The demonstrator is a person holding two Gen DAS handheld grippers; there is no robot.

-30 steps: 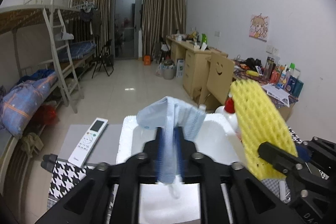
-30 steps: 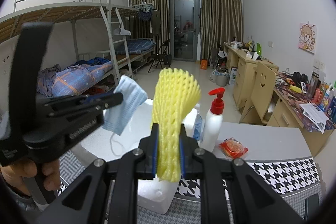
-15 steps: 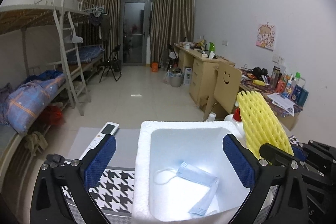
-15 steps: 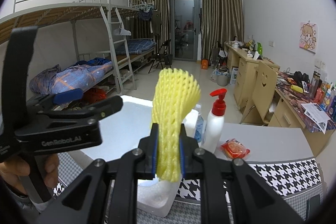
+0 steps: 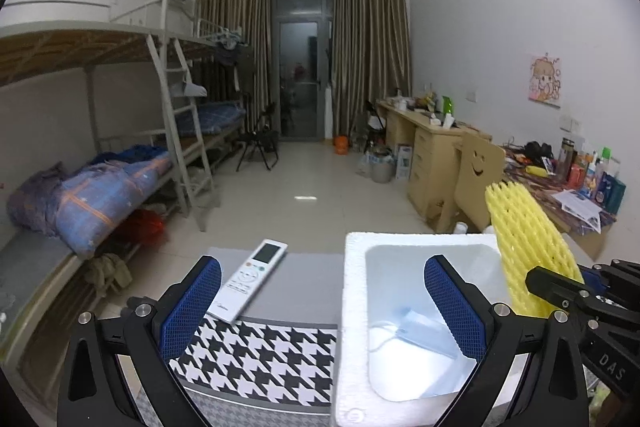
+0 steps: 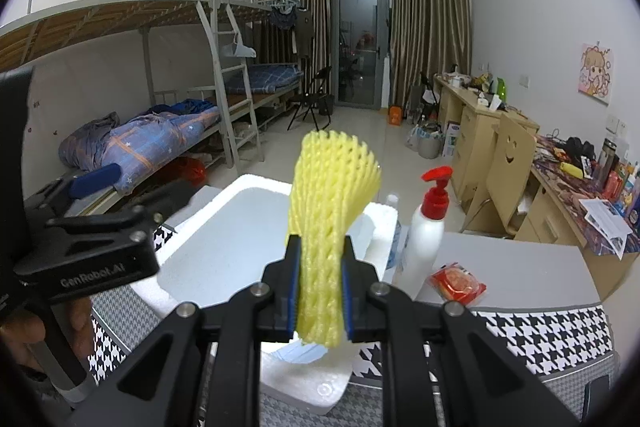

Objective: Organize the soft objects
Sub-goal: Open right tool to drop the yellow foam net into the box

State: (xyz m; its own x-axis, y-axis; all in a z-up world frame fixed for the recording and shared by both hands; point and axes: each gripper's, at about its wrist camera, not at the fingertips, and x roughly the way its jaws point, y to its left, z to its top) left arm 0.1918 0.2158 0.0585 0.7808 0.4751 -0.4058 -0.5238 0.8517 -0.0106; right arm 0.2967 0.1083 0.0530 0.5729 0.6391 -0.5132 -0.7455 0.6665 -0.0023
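Observation:
A white foam box (image 5: 354,291) stands on the table, and a light blue face mask (image 5: 424,327) lies flat on its floor. My left gripper (image 5: 324,311) is open and empty, straddling the box's left wall, with the right blue pad (image 5: 454,307) over the box. A yellow foam net sleeve (image 6: 326,227) stands upright in my right gripper (image 6: 320,291), which is shut on its lower part above the box (image 6: 224,239). The left wrist view shows that sleeve (image 5: 524,247) at the box's right edge. A corner of the mask (image 6: 296,355) peeks out under the sleeve.
A white remote (image 5: 252,281) lies left of the box on grey matting. A white pump bottle with a red top (image 6: 428,227) and a red snack packet (image 6: 458,281) sit right of the box. A hand (image 6: 24,331) holds the left gripper's handle.
The left gripper opened and dropped the blue mask into the foam box, then swung left so the remote shows between its fingers. The right gripper held still with the sleeve.

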